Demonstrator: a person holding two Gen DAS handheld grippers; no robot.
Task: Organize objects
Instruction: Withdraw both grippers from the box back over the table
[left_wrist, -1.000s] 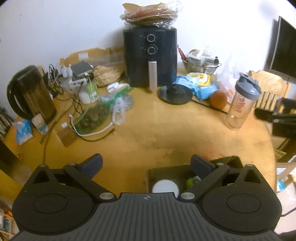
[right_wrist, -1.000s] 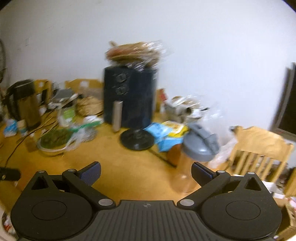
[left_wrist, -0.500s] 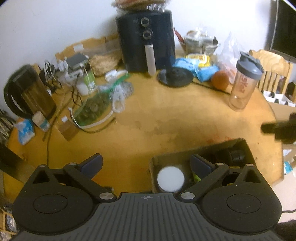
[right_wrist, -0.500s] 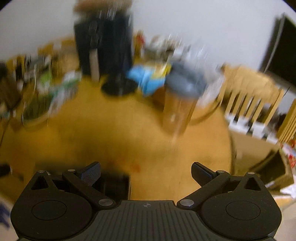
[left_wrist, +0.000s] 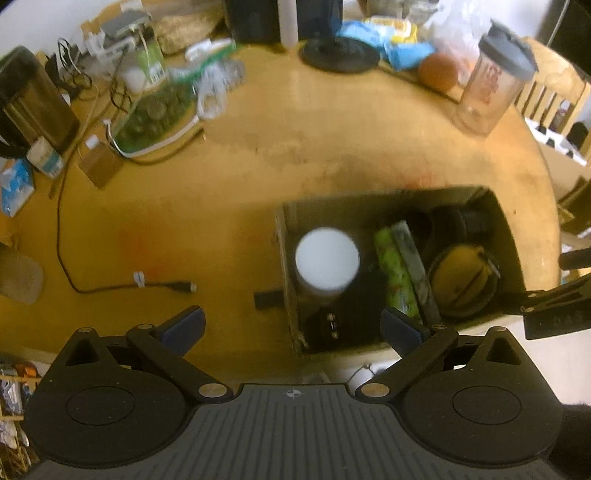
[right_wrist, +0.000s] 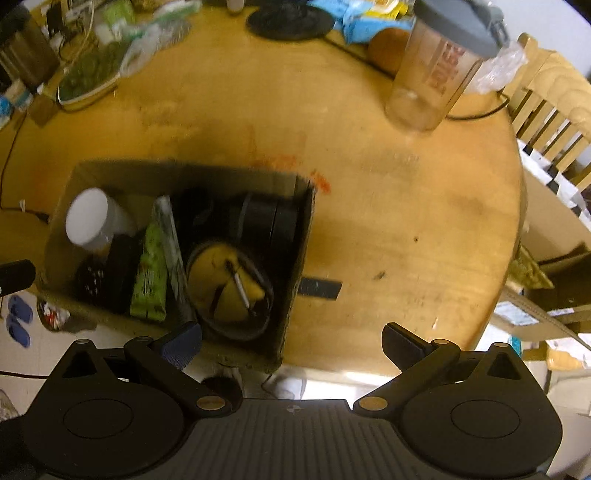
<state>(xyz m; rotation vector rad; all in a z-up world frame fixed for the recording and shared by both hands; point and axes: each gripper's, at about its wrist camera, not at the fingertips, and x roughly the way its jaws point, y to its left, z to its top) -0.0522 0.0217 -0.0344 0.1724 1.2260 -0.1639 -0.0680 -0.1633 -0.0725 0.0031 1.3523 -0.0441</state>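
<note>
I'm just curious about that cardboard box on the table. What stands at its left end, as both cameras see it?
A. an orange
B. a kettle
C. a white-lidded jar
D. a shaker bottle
C: the white-lidded jar stands upright inside the box at its left end, beside a green packet; the shaker bottle and the orange are out on the table.

Both wrist cameras looked steeply down from above the bench's near edge, sharing the cardboard box (left_wrist: 495, 206) (right_wrist: 303, 236) and shaker bottle (left_wrist: 487, 92) (right_wrist: 436, 74).
</note>
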